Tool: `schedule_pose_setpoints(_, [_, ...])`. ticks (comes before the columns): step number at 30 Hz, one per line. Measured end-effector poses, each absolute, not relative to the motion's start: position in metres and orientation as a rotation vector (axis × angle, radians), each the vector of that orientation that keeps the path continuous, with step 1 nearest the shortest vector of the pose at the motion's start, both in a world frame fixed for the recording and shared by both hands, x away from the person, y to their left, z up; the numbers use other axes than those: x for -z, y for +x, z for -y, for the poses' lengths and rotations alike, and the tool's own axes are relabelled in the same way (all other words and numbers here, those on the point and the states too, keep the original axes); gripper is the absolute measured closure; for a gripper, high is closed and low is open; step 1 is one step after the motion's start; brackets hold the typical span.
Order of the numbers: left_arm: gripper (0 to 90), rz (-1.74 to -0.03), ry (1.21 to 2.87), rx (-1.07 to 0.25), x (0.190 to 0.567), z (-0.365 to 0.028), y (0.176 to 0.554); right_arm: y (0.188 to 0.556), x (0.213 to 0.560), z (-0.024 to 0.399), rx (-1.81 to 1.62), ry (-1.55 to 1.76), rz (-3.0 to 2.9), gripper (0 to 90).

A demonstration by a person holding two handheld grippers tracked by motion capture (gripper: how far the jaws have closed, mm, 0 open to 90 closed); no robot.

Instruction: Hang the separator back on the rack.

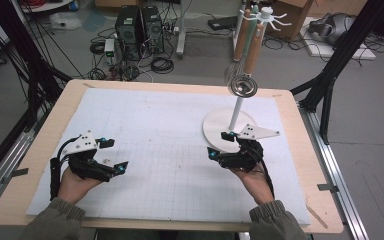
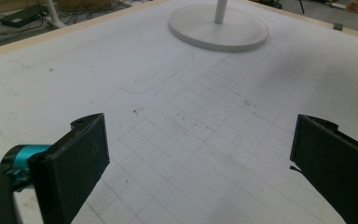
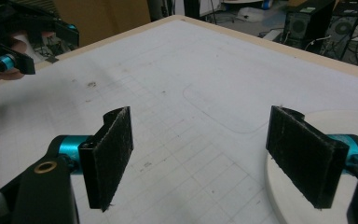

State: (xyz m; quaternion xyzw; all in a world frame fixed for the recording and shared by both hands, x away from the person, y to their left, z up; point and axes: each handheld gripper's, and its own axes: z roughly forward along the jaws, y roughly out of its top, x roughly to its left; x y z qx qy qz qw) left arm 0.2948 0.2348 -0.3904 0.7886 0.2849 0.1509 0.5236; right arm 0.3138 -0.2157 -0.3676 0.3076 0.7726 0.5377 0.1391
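Note:
A white rack stands at the back right of the mat, with a round base point(image 1: 217, 131) and a thin pole point(image 1: 236, 111); kitchen tools hang from its top, among them a metal ladle point(image 1: 243, 86) and a whisk. My left gripper point(image 1: 115, 155) rests over the mat's near left, open, nothing between its black pads point(image 2: 77, 158). My right gripper point(image 1: 220, 145) hovers at the front edge of the rack's base point(image 3: 307, 186), open and empty, its pads point(image 3: 109, 151) wide apart. The rack's base point(image 2: 219, 30) lies far ahead in the left gripper view.
A white gridded mat point(image 1: 165, 150) covers a wooden table point(image 1: 45, 145). Beyond the far edge sit computer towers point(image 1: 140, 30), cables and a cardboard box on the floor. Black frame posts point(image 1: 340, 55) rise at right and left.

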Motion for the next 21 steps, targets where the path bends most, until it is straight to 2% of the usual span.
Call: schedule_pose_setpoints(21, [4.8,-0.685,1.895,-0.354,0.393,-0.235,0.295,0.297,0.396,0.232,-1.52,0.948,-2.216,21.5])
